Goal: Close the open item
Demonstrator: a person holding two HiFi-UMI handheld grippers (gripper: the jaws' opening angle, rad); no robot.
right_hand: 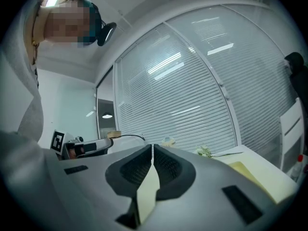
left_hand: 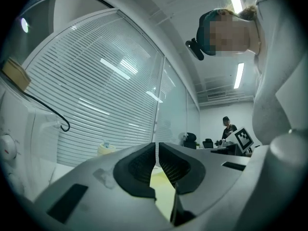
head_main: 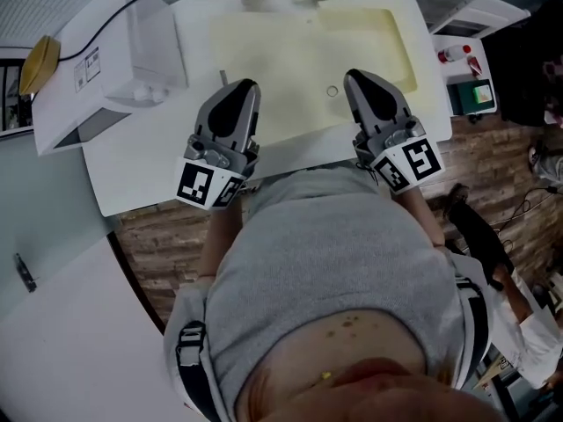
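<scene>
Pale yellow mat [head_main: 290, 69], white table [head_main: 132, 165], grey shirt [head_main: 325, 253] — brown wood-grain floor [head_main: 158, 236], blk/wht markers [head_main: 198, 184].

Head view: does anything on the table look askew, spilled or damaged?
Nothing stands out: the yellow mat lies flat on the white table, and the white appliance stands at its left end.

Standing at the far left corner of the worktop [head_main: 141, 170]: white box-shaped appliance [head_main: 110, 55], black cable [head_main: 97, 38] draped over its top, dark gap along its near side. Hard to tell which part is open.
</scene>
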